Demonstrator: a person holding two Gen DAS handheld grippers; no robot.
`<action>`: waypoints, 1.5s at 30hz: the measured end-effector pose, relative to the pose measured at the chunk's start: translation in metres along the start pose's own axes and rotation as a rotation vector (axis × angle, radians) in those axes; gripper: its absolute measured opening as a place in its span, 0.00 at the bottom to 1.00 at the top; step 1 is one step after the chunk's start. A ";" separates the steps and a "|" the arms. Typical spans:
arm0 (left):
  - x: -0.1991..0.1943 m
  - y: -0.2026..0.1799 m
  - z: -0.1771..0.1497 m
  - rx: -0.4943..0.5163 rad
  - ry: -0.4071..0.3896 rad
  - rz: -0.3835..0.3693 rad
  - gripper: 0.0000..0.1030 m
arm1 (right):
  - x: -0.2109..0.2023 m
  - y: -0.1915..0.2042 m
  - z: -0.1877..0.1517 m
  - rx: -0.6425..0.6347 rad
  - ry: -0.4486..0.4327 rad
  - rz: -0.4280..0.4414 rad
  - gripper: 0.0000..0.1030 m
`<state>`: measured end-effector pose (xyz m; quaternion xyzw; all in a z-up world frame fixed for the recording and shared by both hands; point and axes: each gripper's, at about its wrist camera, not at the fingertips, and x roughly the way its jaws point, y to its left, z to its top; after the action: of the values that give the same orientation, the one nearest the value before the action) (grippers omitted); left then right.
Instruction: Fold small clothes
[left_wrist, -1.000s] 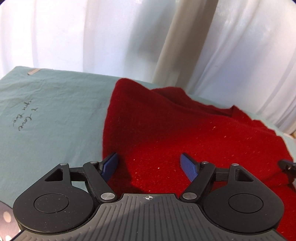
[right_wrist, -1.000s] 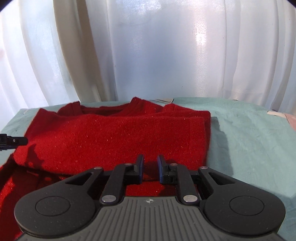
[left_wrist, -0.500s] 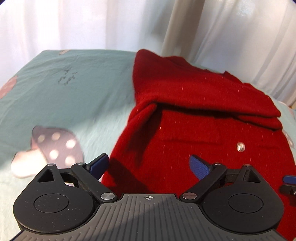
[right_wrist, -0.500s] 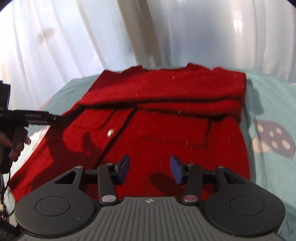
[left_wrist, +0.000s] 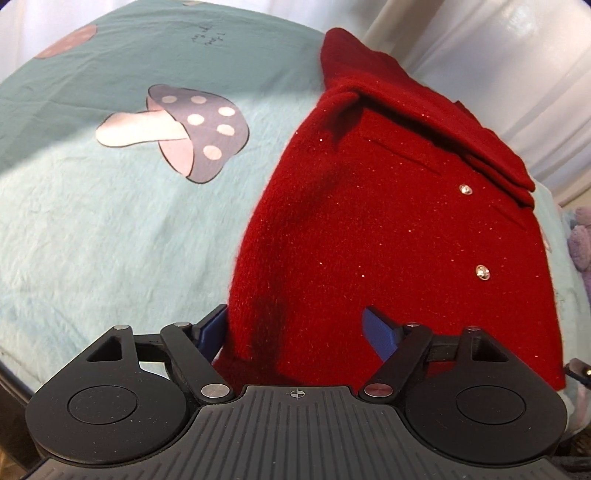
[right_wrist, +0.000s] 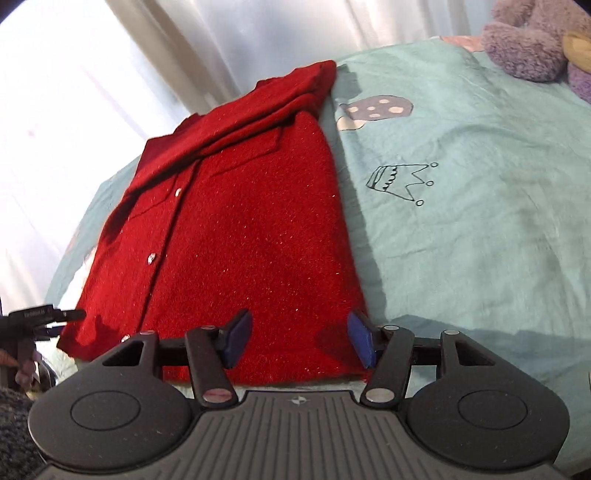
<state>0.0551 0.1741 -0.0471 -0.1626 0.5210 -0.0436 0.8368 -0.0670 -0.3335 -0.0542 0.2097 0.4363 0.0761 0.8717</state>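
Right wrist view shows the red cardigan (right_wrist: 236, 236) flat on the bed (right_wrist: 480, 221), its top already folded down, so the bottom hem likely comes next. The right claw (right_wrist: 297, 339) is opening, empty, over the hem's right corner. The left claw (left_wrist: 295, 328) is closing, wide and gripping nothing, at the left corner; each must pinch its corner.

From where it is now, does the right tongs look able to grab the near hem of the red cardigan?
Probably yes. The right tongs hang over the near hem of the red cardigan, jaws opening with nothing gripped between them, and nothing lies on that edge. The left tongs sit off at the other corner, clear of it.
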 end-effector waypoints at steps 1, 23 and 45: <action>-0.001 0.004 -0.001 -0.016 0.001 -0.017 0.76 | -0.001 -0.003 0.000 0.005 -0.008 -0.015 0.55; 0.005 0.013 0.010 -0.015 0.159 -0.202 0.24 | 0.025 -0.017 -0.004 0.091 0.104 0.088 0.22; 0.018 -0.012 0.174 -0.160 -0.238 -0.278 0.05 | 0.075 0.027 0.156 0.096 -0.266 0.076 0.09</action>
<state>0.2185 0.1979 0.0113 -0.3032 0.3928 -0.0978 0.8627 0.1036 -0.3319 -0.0145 0.2758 0.3118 0.0594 0.9073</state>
